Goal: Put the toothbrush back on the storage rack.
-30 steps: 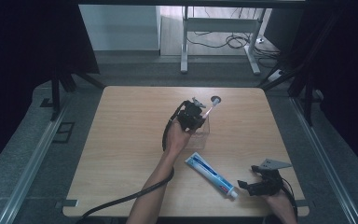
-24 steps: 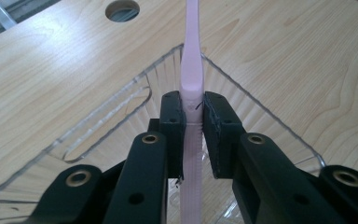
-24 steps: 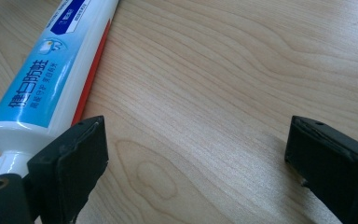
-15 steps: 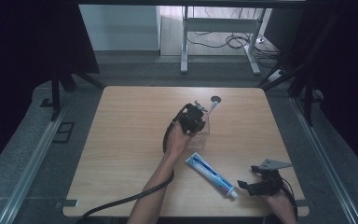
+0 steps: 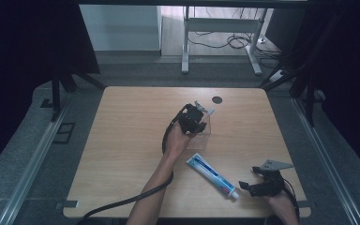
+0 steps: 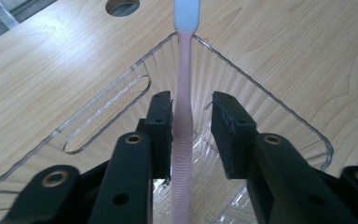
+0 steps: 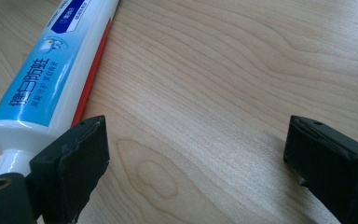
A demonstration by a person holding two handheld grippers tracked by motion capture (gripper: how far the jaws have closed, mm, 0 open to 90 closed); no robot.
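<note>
The bench [image 7: 242, 60] is pale wood with a smooth, matt grain. The tray [image 6: 270, 100] is clear ribbed plastic; the toothpaste tube [image 7: 46, 88] looks glossy.

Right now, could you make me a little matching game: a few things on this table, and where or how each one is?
Things:
1. toothbrush
2. toothpaste
3. clear box
4. right tool

States:
A. open, over bare wood
B. lying flat near the table's front
C. between the left tool's jaws
D. standing mid-table, holding the toothbrush

Pairs: 1-C, 2-B, 3-D, 4-A
</note>
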